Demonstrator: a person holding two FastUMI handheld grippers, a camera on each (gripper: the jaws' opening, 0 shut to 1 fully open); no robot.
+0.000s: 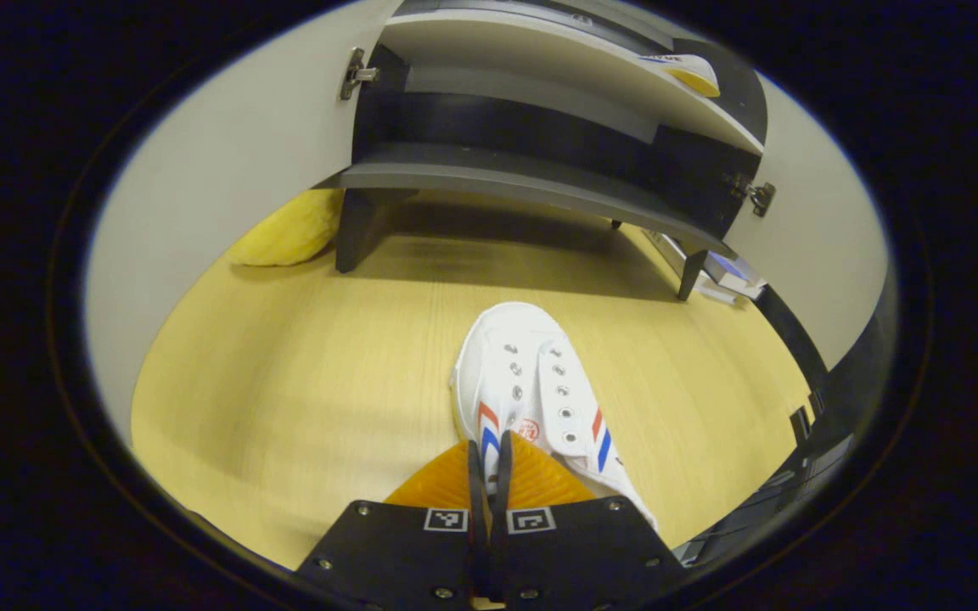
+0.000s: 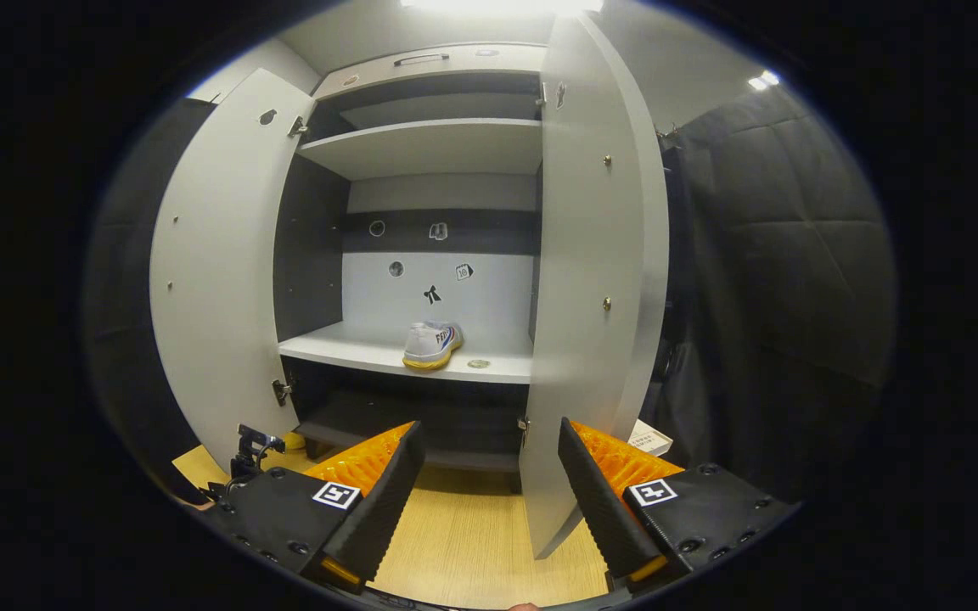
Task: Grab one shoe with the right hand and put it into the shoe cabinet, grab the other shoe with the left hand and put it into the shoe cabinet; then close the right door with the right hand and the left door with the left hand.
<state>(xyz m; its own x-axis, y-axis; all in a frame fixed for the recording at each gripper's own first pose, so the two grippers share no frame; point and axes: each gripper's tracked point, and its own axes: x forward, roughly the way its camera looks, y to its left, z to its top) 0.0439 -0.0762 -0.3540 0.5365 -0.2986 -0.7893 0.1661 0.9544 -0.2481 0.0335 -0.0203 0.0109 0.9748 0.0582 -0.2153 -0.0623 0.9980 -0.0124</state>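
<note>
In the left gripper view, the pale left door [image 1: 226,161] of the shoe cabinet [image 1: 531,182] swung out at nine to ten o'clock, a hinge showing near its top edge. Below it, a soft yellow object [image 1: 289,233] lay on the floor just beside the cabinet's dark leg. The floor [image 1: 302,373] was light yellow wood grain, running under the cabinet's raised base. At six o'clock the left gripper [image 1: 489,454] had its fingers drawn nearly together, pinching the side edge of the white shoe [image 1: 527,382] with red and blue stripes, which lay on the floor pointing toward twelve o'clock. At one o'clock the toe of another shoe [image 1: 688,72] rested on a pale shelf inside the cabinet. At three o'clock the right door [image 1: 829,229] stood open, with some flat items on the floor near its foot.

In the right gripper view, the left door [image 2: 217,263] stood open at nine o'clock. The cabinet's interior showed pale shelves and a dark back band; a white shoe [image 2: 431,344] sat on the middle shelf [image 2: 370,350] near the centre. The right gripper [image 2: 489,484] at six o'clock was spread wide and empty above the wood floor [image 2: 472,543]. The right door [image 2: 599,280] stood open edge-on just right of centre, and dark quilted padding [image 2: 778,280] covered the wall at three o'clock.
</note>
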